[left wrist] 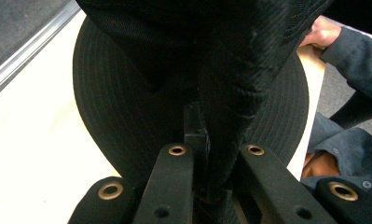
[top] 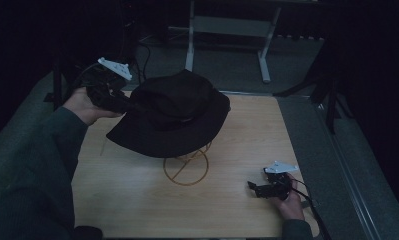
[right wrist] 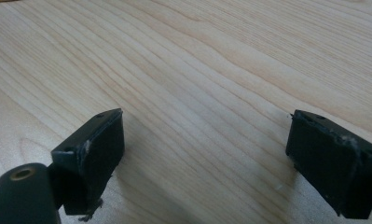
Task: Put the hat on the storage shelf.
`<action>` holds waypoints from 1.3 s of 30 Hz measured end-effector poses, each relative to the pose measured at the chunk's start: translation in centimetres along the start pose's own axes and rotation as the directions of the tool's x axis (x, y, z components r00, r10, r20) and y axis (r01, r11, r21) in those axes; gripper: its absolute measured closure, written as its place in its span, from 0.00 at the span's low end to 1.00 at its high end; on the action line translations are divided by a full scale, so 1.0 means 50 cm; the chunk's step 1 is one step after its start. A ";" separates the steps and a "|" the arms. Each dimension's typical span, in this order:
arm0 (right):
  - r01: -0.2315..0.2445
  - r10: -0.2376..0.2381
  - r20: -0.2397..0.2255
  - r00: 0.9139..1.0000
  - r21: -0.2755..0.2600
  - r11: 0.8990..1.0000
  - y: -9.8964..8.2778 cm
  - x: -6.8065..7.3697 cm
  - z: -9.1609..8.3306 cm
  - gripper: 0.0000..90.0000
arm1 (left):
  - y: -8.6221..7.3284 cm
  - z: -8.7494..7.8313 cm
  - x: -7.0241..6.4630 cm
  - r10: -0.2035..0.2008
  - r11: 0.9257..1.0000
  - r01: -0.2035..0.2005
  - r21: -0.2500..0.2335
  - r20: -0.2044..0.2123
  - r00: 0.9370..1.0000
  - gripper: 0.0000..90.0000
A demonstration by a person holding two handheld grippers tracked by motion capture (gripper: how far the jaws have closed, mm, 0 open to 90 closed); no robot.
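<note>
Here the left tool pinches the black hat's brim, crown up; right tool gapes.

1. The room is dim; the far wall and both side edges of the high view fall into near-black shadow.
2. A light wood-grain tabletop fills the middle, its pale planks lit more than anything around it.
3. Grey floor lies beyond the tabletop's far edge and runs along its right side.
4. A pale metal frame with two upright legs and a crossbar stands on the floor at the far centre.
5. A dark stand leg rises at far right, another at far left.
6. A light strip edges the floor on the right.
</note>
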State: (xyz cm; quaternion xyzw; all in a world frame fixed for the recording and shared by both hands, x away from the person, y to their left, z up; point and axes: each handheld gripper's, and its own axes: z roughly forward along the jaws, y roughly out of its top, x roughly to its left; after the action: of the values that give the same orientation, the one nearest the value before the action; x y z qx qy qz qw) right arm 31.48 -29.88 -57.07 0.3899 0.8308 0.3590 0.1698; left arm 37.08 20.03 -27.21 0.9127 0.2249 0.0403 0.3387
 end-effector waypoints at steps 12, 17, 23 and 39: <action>-0.002 0.002 -0.001 1.000 0.000 1.000 0.000 0.001 0.000 0.12 | -0.001 0.034 -0.006 0.016 0.998 -0.018 0.054 0.028 0.999 0.98; -0.002 0.002 -0.001 1.000 -0.001 1.000 0.000 0.001 0.000 0.12 | -0.008 0.052 -0.001 0.003 0.998 -0.005 0.064 0.038 0.999 0.97; -0.002 0.002 -0.001 1.000 -0.001 1.000 0.000 0.001 0.000 0.12 | -0.013 0.064 0.002 -0.017 0.997 0.014 0.076 0.039 0.999 0.96; -0.001 0.001 -0.001 1.000 -0.001 1.000 0.000 0.001 0.000 0.12 | -0.013 0.089 -0.005 0.009 0.996 -0.013 0.087 0.043 0.999 0.87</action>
State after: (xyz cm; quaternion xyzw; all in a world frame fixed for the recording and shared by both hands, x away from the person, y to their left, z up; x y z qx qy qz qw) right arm 31.45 -29.87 -57.07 0.3902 0.8304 0.3597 0.1693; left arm 37.60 17.68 -31.01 0.9284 0.2143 0.0129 0.3032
